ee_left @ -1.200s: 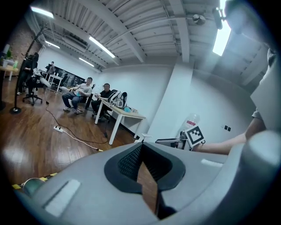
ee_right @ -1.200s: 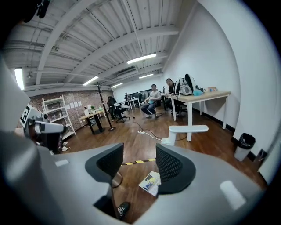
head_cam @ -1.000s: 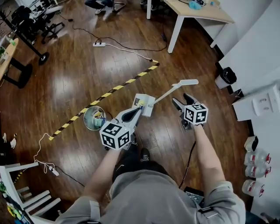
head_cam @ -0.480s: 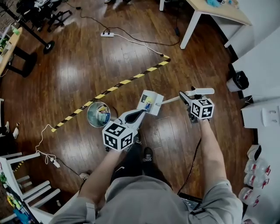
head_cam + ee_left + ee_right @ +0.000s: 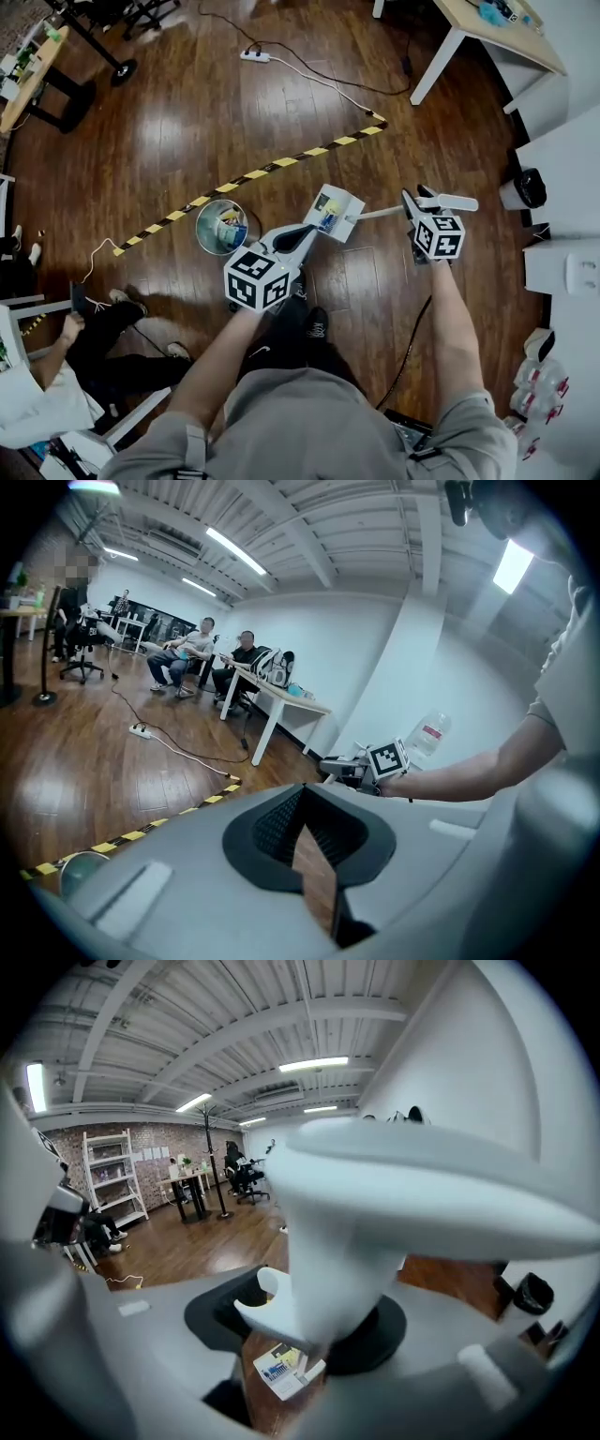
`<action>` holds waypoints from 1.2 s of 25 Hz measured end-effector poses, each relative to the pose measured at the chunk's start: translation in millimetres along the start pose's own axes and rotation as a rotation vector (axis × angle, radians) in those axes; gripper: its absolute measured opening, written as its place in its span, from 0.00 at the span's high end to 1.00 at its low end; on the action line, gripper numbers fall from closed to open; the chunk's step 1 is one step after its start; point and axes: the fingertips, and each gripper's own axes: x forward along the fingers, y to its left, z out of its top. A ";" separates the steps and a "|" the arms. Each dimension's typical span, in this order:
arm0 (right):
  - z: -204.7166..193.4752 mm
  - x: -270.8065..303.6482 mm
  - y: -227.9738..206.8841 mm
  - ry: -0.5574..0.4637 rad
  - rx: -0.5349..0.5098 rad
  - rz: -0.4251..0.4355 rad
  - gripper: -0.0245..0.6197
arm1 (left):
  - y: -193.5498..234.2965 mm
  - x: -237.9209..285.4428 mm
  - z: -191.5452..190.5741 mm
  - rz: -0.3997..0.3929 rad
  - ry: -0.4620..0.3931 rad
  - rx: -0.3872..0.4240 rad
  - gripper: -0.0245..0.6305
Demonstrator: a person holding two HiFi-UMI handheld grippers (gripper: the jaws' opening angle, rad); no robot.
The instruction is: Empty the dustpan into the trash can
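White dustpan handle (image 5: pixel 380 214), earlier free, now clamped by just-closing right gripper (image 5: pixel 417 198); left gripper (image 5: pixel 296 236) shut, empty.

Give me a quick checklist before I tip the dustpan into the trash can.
1. Grip on dustpan handle: ok; jaws of the right hand-held gripper have just been closing and sit on it.
2. Load in dustpan: ok, paper scraps inside.
3. Trash can open: ok, no lid.
4. Dustpan over trash can: not ok, beside it, apart.
5. Left hand-held gripper free: ok, shut, empty.
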 end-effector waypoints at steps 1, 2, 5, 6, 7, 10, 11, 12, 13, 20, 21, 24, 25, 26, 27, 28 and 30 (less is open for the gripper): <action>5.4 -2.7 4.4 -0.016 -0.005 0.000 0.69 | 0.5 -2.6 -0.5 0.005 -0.003 -0.002 0.96; 11.0 -6.2 9.8 -0.030 -0.015 0.004 0.69 | 0.5 -5.5 -0.9 0.011 -0.007 -0.003 0.96; 28.1 -23.2 28.6 -0.072 -0.044 0.025 0.69 | -2.3 -17.2 -1.4 0.030 -0.020 -0.002 0.96; 33.9 -30.9 35.5 -0.087 -0.051 0.031 0.69 | -4.0 -22.1 -1.6 0.036 -0.026 0.001 0.96; 40.5 -39.1 43.0 -0.102 -0.056 0.037 0.69 | -5.7 -27.6 -1.5 0.042 -0.032 0.003 0.96; 66.9 -64.8 70.3 -0.147 -0.078 0.061 0.69 | -10.2 -47.5 0.2 0.065 -0.054 0.013 0.96; 77.0 -73.8 80.6 -0.163 -0.085 0.070 0.69 | -11.7 -55.4 0.5 0.078 -0.063 0.018 0.96; 87.1 -82.9 91.0 -0.179 -0.092 0.081 0.69 | -12.8 -64.1 0.5 0.095 -0.072 0.024 0.96; 97.4 -91.9 101.3 -0.196 -0.099 0.093 0.69 | -13.6 -73.5 0.5 0.114 -0.083 0.027 0.96; 173.8 -142.4 176.5 -0.342 -0.139 0.210 0.69 | -8.5 -158.3 -8.9 0.277 -0.150 0.025 0.96; 184.9 -148.1 190.5 -0.362 -0.144 0.233 0.69 | -4.3 -173.7 -11.5 0.305 -0.158 0.018 0.96; 216.2 -165.3 234.0 -0.415 -0.161 0.301 0.69 | 8.5 -215.2 -18.5 0.375 -0.184 0.001 0.96; 226.9 -170.3 249.0 -0.433 -0.168 0.322 0.69 | 13.1 -226.9 -19.2 0.393 -0.195 -0.001 0.96; 237.5 -175.0 264.0 -0.450 -0.175 0.341 0.69 | 17.9 -237.6 -19.3 0.408 -0.207 -0.002 0.96; 247.2 -179.8 278.5 -0.466 -0.179 0.358 0.69 | 22.3 -247.3 -19.8 0.418 -0.217 -0.003 0.96; 255.9 -185.0 292.3 -0.482 -0.181 0.371 0.69 | 25.9 -255.7 -20.9 0.424 -0.223 -0.005 0.96; 273.9 -194.3 318.3 -0.513 -0.183 0.391 0.69 | 33.5 -269.3 -22.3 0.430 -0.224 -0.005 0.96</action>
